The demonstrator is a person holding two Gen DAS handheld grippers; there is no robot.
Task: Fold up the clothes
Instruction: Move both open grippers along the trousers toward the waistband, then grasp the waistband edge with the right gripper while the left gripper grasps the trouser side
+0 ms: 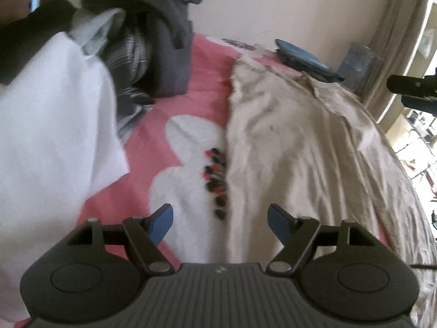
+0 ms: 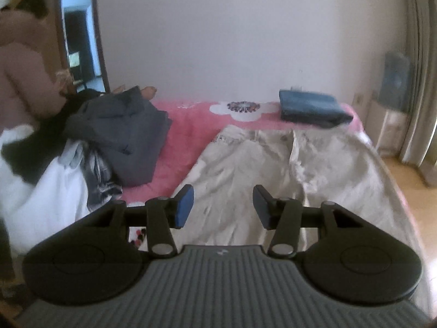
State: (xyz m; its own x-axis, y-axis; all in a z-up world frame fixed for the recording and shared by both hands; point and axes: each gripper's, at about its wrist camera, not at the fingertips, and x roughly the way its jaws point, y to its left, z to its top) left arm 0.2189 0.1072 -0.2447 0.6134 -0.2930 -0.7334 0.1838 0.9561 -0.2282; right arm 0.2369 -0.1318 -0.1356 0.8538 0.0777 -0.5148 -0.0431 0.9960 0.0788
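So far only 1 piece looks done: the folded blue clothes (image 2: 311,108) sit at the far end of the bed (image 2: 188,134), by the wall. The beige trousers (image 2: 273,164) lie flat in front of them, not folded yet. A pile of clothes (image 2: 109,142) waits to the left of the trousers.

Both grippers hang over the near end of the trousers, tipped down. The left gripper (image 1: 220,224) has its jaws wide apart and holds nothing. The right gripper (image 2: 223,207) has its jaws partly apart, with nothing between them.
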